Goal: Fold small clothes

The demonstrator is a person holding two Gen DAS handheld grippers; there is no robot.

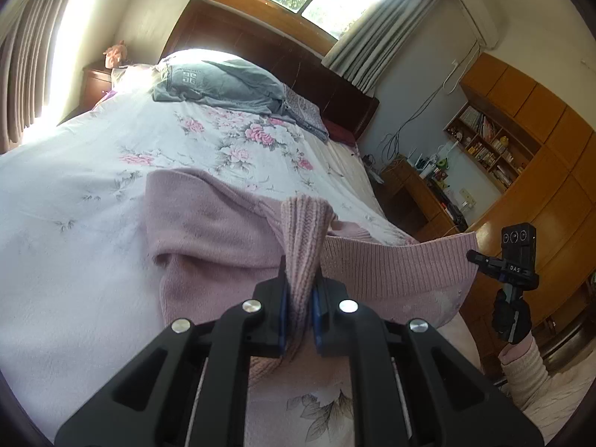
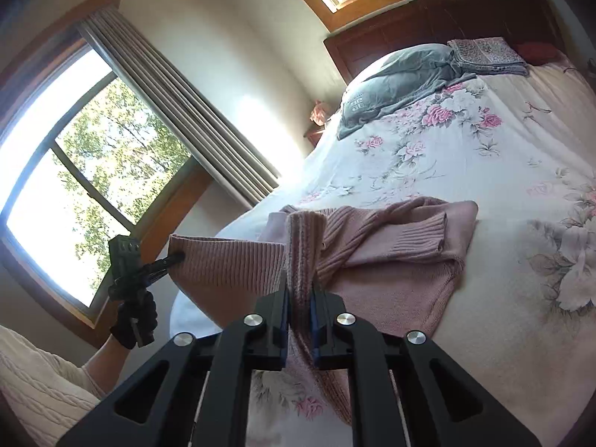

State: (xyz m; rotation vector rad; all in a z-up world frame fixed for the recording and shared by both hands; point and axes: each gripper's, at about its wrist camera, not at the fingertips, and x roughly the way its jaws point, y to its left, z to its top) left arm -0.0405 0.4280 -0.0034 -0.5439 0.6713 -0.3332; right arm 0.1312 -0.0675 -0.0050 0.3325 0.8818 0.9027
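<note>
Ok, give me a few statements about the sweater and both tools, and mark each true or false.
1. Both tools grip the pink sweater's ribbed hem. True: left tool, right tool.
2. The sweater lies fully flat. False: its hem is lifted off the floral bedspread.
3. A sleeve cuff is folded across the body. True.
4. The grey bedding covers the sweater. False: it lies apart, near the headboard.

A grey pillow [image 1: 227,83] lies on the floral bedspread [image 1: 111,186] below a dark wooden headboard [image 1: 260,44], near curtained windows [image 2: 85,171].
</note>
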